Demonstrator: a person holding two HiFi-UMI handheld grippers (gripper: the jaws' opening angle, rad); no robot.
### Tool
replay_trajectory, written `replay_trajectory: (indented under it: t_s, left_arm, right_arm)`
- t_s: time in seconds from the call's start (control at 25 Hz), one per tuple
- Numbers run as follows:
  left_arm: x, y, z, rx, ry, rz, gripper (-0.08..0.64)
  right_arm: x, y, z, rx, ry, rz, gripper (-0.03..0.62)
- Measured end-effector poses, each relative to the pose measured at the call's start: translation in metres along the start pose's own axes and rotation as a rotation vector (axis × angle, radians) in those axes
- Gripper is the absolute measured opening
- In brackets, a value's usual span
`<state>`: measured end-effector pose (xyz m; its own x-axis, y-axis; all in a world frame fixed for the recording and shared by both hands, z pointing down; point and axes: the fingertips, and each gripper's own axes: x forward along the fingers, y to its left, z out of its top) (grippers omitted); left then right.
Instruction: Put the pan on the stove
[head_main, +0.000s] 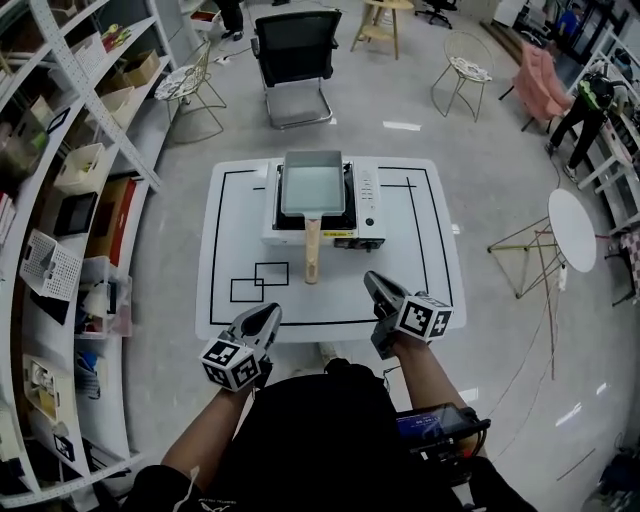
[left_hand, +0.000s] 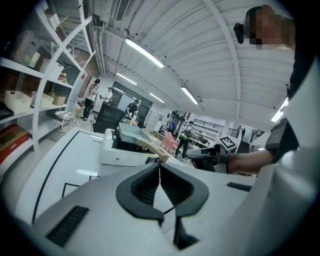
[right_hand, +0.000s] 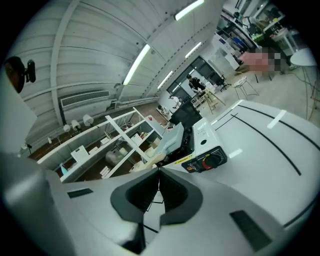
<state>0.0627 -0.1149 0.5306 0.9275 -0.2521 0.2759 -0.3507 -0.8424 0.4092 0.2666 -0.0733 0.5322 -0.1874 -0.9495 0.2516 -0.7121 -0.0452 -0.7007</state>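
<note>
"Two grippers, yes? What are they doing?"

"One is in each hand. The left gripper (head_main: 268, 314) is closed tight, and nothing is in it. The right gripper (head_main: 372, 281) is closed tight too, and it holds nothing."

"Where are they?"

"Both are on the person's side of the stove (head_main: 366, 205), near the edge of the white table (head_main: 432, 250). They do not touch the stove."

"And the pan?"

"The pan (head_main: 312, 183) sits on top of the stove. It is grey and shaped like a box. Its wooden handle (head_main: 312, 250) sticks out past the front of the stove, toward the person."

"Is a gripper on the handle?"

"No. The end of the handle is apart from both."

"What else is close to the stove?"

"Two black squares (head_main: 260, 281) are drawn on the table in front of the stove, on its left side. A black chair (head_main: 297, 58) stands on the floor behind the stove."
</note>
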Motion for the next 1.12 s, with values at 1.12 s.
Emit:
replay_trajectory:
  t_s: [1.12]
  left_arm:
    - [-0.035, -0.040, -0.042, 0.056, 0.076, -0.158, 0.014]
  right_arm:
    - [-0.106, 0.033, -0.074, -0.232, -0.120, -0.131, 0.026]
